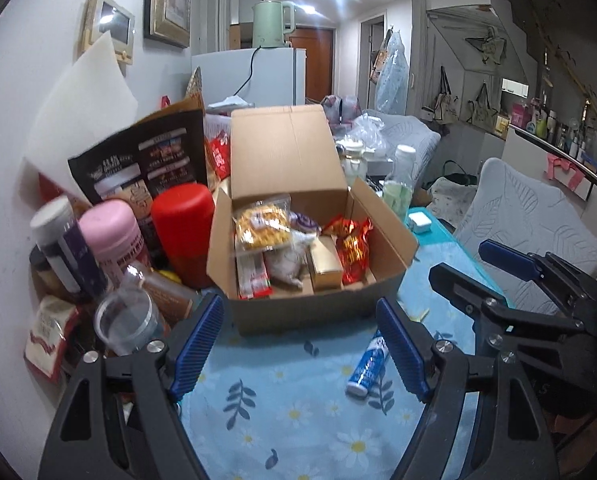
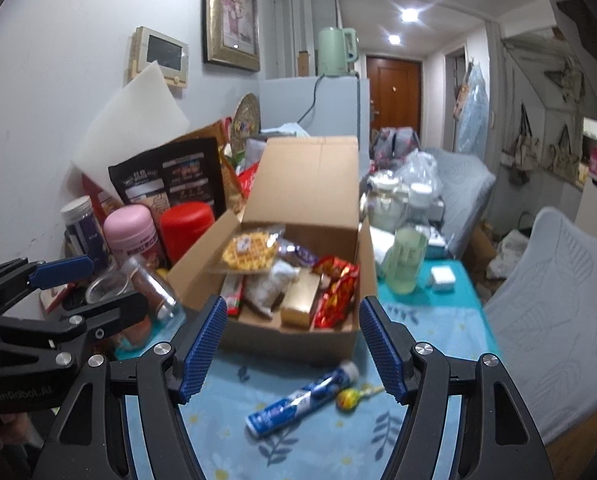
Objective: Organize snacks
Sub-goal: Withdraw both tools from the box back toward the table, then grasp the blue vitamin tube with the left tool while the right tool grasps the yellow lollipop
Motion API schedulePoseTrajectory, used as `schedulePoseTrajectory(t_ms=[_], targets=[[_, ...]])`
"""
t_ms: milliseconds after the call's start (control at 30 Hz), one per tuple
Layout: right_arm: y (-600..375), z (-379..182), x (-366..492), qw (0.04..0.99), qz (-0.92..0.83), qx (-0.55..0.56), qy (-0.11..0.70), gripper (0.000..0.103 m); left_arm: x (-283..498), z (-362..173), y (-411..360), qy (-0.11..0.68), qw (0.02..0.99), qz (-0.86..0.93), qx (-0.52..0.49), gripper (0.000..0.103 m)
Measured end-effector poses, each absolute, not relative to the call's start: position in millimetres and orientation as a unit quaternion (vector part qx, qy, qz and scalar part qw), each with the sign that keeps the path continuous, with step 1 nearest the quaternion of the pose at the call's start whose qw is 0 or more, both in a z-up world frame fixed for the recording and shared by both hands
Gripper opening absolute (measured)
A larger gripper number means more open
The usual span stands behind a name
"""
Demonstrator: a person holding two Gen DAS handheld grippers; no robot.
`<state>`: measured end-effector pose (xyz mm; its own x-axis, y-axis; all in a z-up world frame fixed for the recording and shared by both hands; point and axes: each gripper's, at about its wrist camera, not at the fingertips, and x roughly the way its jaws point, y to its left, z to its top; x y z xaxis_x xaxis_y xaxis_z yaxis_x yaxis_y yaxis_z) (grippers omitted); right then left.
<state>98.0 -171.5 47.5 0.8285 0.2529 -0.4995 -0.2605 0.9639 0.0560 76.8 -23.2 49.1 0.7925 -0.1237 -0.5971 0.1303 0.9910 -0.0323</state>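
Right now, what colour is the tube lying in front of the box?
Blue and white, with a white cap; the tube shows best in the right wrist view.

left wrist: near, faces box | right wrist: same box

Green kettle on white fridge; framed pic on wall; grey cushion at right.

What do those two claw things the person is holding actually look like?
Both match. The left claw and the right claw each have black angular frames with silver bolts and two ribbed blue pads. Pale lettering marks one body. No cables show.
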Motion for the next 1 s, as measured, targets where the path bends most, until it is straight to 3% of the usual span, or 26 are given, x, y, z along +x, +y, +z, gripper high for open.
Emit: schedulePoseTrajectory(t_ms=[800,1000], targets=[[-208.5,-75.5,95.6,0.917,0.099,0.005,0.386,0.069,92.1,-68.6,-48.4,0.445,0.889,-0.106,0.014,0.079],[-216.5,-85.8,111.3,0.914,0.086,0.0,0.397,0.059,110.8,-80.6,-62.4,0.459,0.881,-0.117,0.017,0.079]])
